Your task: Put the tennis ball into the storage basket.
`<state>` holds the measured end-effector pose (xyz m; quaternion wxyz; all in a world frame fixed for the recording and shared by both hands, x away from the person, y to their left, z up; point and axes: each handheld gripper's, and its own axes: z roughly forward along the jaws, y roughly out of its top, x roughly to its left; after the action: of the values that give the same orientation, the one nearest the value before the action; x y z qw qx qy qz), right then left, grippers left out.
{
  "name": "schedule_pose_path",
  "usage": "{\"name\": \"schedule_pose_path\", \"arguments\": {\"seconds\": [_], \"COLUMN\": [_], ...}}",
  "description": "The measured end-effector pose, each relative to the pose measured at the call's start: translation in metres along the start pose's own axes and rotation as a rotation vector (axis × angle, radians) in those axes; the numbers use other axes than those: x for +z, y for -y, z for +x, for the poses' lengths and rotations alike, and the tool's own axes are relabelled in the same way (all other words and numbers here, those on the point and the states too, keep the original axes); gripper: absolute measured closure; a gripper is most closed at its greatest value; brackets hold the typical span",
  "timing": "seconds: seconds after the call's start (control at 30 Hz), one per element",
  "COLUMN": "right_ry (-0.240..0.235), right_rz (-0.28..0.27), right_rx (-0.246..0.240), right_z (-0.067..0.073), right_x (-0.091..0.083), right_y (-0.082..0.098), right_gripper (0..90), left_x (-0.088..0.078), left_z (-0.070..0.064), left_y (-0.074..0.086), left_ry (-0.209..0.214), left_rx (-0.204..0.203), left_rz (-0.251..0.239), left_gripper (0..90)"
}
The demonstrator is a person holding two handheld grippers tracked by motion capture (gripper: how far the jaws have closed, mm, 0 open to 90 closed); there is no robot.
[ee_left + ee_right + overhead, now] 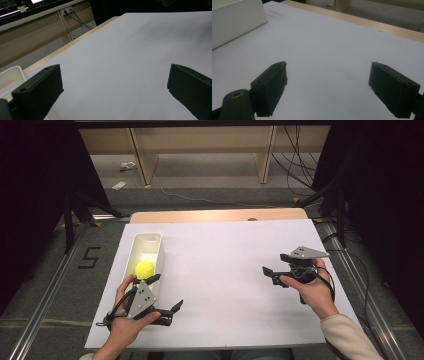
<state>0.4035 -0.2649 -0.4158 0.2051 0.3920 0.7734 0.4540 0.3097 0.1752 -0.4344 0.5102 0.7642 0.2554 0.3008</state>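
A yellow ball (144, 269) lies inside a long white bin (158, 251) on the left part of the table. My left gripper (166, 292) hovers just in front of the bin's near end, held in a hand, its jaws spread wide with nothing between them. In the left gripper view the left gripper (115, 85) faces bare white sheet, with a corner of the bin (10, 75) at the left edge. My right gripper (276, 264) is held at the right side of the table, open and empty. The right gripper (328, 82) points toward the bin (234, 20).
A white sheet (220, 270) covers the table, with a wooden strip (215, 215) showing along the far edge. Beyond stand wooden shelving legs (145, 165) and floor cables (295, 170). Metal rails (45, 290) run along both sides.
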Motion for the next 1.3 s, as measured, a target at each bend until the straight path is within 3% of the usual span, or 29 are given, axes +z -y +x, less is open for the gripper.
{"name": "schedule_pose_path", "arguments": {"seconds": [1.3], "right_ry": [0.041], "right_rz": [-0.012], "right_rx": [0.062], "right_z": [-0.012], "right_x": [-0.037], "right_y": [0.038], "right_gripper": [15.9], "left_x": [0.0], "left_z": [0.0], "left_y": [0.0], "left_ry": [0.0], "left_rx": [0.002], "left_rz": [-0.001], "left_gripper": [0.0]}}
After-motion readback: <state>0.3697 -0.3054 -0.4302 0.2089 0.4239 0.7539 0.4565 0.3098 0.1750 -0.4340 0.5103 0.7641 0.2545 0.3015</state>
